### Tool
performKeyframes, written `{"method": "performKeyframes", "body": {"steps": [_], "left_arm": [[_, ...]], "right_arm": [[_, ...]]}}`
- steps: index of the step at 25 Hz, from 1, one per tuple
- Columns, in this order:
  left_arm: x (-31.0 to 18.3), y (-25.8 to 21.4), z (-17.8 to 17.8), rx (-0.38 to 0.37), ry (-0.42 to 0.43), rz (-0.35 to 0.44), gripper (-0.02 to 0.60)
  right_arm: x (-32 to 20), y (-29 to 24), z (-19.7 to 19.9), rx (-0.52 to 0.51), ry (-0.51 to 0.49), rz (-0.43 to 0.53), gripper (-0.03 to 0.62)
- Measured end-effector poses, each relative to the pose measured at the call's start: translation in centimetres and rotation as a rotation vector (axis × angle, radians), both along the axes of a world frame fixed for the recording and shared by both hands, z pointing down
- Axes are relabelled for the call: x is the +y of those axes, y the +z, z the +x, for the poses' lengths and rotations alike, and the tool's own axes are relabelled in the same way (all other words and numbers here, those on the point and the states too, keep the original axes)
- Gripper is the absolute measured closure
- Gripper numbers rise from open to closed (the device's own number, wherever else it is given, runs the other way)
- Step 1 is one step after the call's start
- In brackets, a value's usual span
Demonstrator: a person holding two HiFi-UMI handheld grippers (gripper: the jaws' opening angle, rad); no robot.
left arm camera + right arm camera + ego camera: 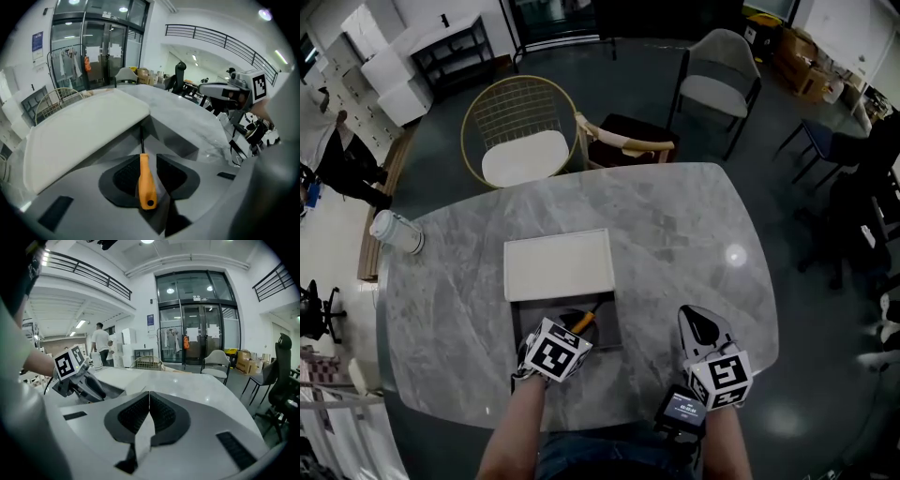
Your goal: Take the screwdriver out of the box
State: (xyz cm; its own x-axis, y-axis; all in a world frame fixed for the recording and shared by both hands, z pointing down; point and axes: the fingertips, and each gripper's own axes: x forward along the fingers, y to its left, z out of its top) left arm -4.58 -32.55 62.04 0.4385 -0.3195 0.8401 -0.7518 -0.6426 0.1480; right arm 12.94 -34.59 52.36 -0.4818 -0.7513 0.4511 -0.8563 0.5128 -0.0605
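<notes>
Fingers (123, 180) astride screwdriver (146, 183), box lid (84, 133) beyond

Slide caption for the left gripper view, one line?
Left hand-held gripper, jaws apart, straddles the orange-handled screwdriver lying in the open box, white lid beyond.

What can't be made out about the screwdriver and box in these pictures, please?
Screwdriver tip: left gripper view, hidden under the lid.
Box interior: head view, covered by lid and left gripper.
Screwdriver handle: head view, mostly behind the left gripper's cube.
</notes>
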Motion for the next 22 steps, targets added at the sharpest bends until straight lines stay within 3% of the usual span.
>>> {"method": "performKeyframes", "body": {"steps": [9,15,22], "left_arm": [[-0.4,2.5,0.0,-0.159,-0.025,-0.115,0.485],[-0.5,2.6,0.0,-0.246,-0.031,-0.133,0.486],[0.2,2.1,-0.5,-0.293,-0.021,-0.137,0.497]], "right_arm": [[1.6,3.7,3.3,0.002,0.081,-0.09,0.569],[2.5,4.6,5.3,-0.011,0.145,-0.116,0.569],[2.6,3.8,6.0,0.003,0.128,-0.1,0.569]]}}
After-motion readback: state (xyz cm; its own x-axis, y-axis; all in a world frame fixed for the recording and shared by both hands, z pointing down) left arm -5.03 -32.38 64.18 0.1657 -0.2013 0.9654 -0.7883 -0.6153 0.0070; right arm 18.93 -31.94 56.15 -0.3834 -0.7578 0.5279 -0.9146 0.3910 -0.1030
